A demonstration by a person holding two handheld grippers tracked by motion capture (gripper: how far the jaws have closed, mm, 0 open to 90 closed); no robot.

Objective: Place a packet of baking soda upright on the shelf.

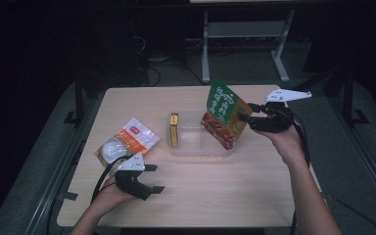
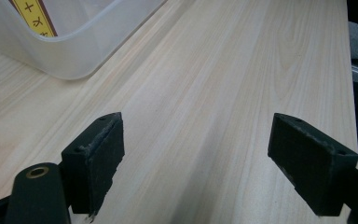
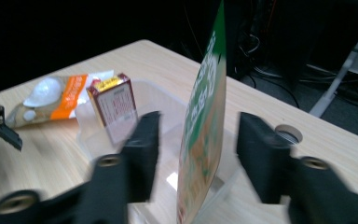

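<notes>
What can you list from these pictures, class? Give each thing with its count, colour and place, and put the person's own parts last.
Table: one, light wood, under everything.
Clear tub: one, see-through plastic, table centre.
Small box: one, yellow and brown, upright at the tub's left end.
Green snack pouch: one, green and red-brown, standing at the tub's right end, between the right gripper's open jaws.
White-and-orange packet: one, lying left of the tub.
Left gripper: one, black, open, near the table's front left.
Right gripper: one, black, open, right of the tub.
</notes>
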